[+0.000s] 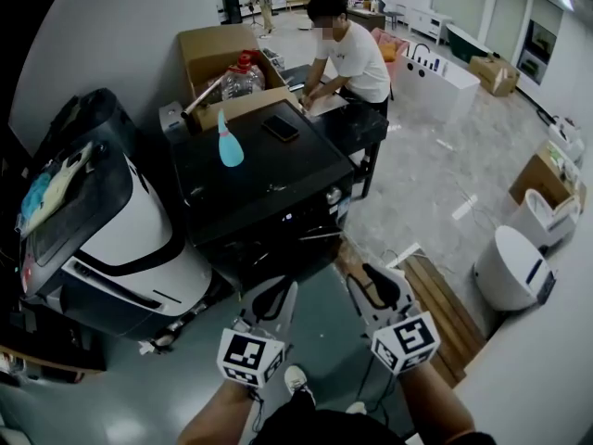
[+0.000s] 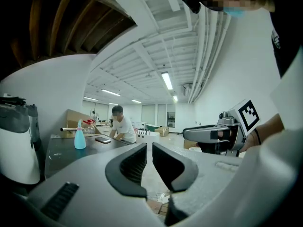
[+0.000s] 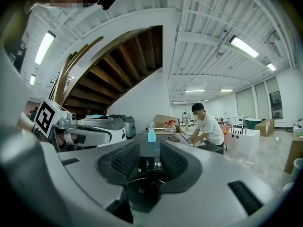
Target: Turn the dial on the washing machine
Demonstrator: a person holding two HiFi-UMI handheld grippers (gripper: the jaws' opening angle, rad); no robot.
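Head view: black washing machine [image 1: 250, 179] ahead. What looks like its dial [image 1: 334, 196], a small round knob, sits at the washer's front right corner. Your left gripper [image 1: 281, 292] and right gripper [image 1: 371, 276] hang short of the washer's front. Fits reaching in or drawing off. Either way, keep the right one level with that corner.
Left gripper view: jaws nearly together, empty, aimed past the washer's right.
Right gripper view: jaws apart, empty, framing the washer's lit panel [image 3: 154, 164], which only this view shows.

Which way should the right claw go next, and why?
Probably forward, toward the black box-shaped washing machine: the right claw has its jaws apart with nothing between them and hangs short of the machine's front, where a small silver knob seems to sit.
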